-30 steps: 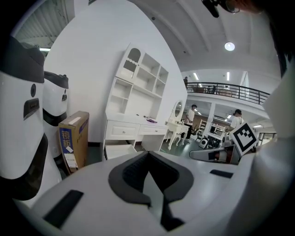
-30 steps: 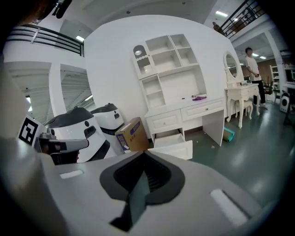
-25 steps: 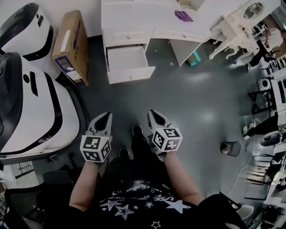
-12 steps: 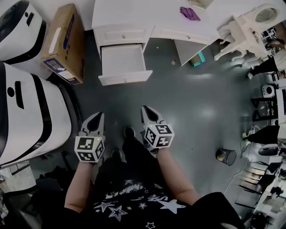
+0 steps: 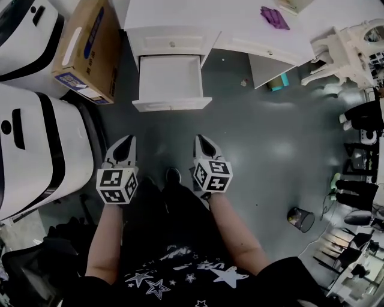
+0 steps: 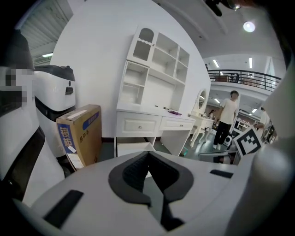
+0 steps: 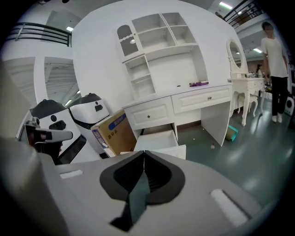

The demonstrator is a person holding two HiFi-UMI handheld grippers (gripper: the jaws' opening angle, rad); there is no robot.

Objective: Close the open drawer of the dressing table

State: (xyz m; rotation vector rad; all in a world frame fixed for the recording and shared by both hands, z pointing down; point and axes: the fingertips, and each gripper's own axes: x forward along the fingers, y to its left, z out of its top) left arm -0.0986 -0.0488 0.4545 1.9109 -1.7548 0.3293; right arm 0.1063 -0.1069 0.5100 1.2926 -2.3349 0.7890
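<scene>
Drawer (image 5: pixel 171 81) sitting pulled out under left end of dressing table (image 5: pixel 180 17), front panel facing person. Left gripper (image 5: pixel 124 144) and right gripper (image 5: pixel 202 143) hovering well short of drawer front. Both jaw pairs clenched together, gripping nothing, likely presenting blunt tips for pushing.

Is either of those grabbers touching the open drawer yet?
No, the left gripper and right gripper hang above the floor, short of the drawer.

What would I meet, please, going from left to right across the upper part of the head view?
From the left: white machine → cardboard box → open drawer → purple item → ornate white stool.
</scene>
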